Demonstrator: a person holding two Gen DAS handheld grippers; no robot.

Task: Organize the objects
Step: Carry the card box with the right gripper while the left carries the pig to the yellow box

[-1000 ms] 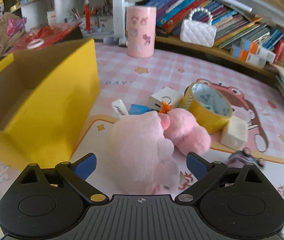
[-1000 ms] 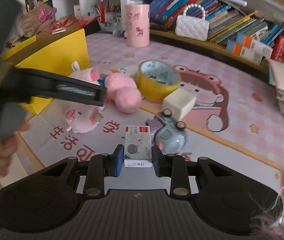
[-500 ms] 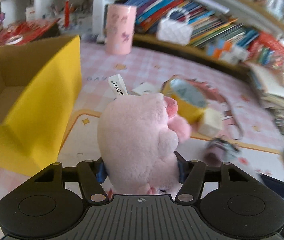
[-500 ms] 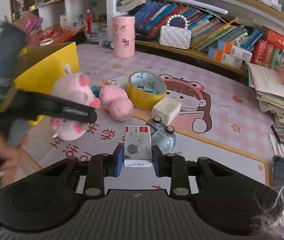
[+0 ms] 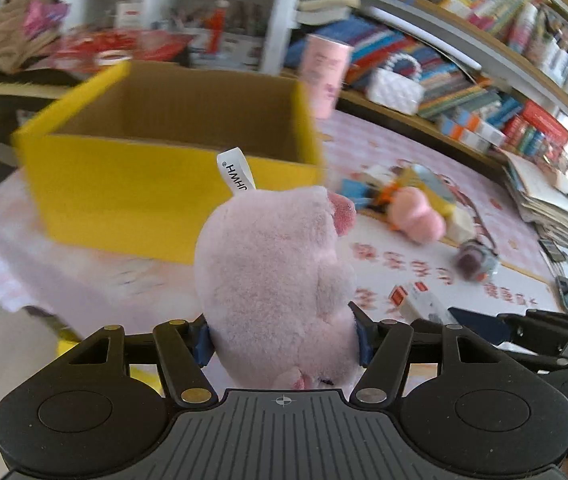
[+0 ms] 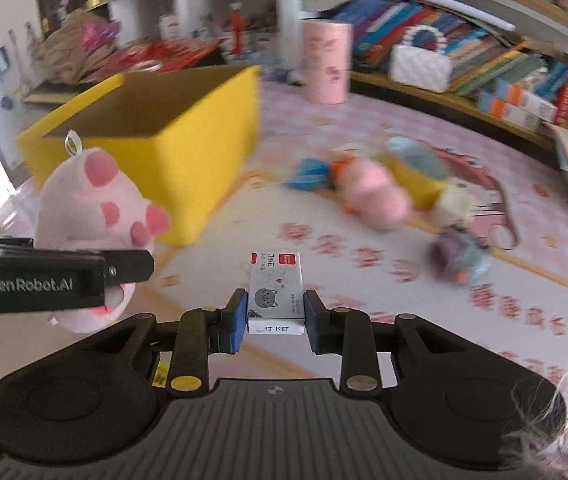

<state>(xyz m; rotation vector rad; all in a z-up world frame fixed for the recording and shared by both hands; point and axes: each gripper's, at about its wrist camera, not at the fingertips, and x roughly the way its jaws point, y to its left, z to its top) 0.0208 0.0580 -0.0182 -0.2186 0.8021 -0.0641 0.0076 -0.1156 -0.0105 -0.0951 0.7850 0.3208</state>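
My left gripper [image 5: 282, 342] is shut on a pink plush pig [image 5: 280, 280] and holds it in the air in front of the open yellow box [image 5: 136, 184]. The pig [image 6: 96, 208] and the left gripper's finger also show in the right wrist view, left of centre. My right gripper [image 6: 276, 314] is shut on a small white staple box [image 6: 276, 292] with a cat picture, held above the mat. The staple box also shows in the left wrist view [image 5: 416, 300]. The yellow box [image 6: 188, 148] stands ahead to the left.
On the pink mat lie a second pink plush [image 6: 372, 196], a yellow tape roll [image 6: 416, 172], a white block [image 6: 456, 204], a blue toy car [image 6: 460, 260] and a blue item [image 6: 308, 174]. A pink cylinder [image 6: 326, 62] and bookshelves stand behind.
The left gripper closed on the plush pig, lifted it and swung left to face the yellow box. The right gripper, still holding the staple box, also turned left toward the box.
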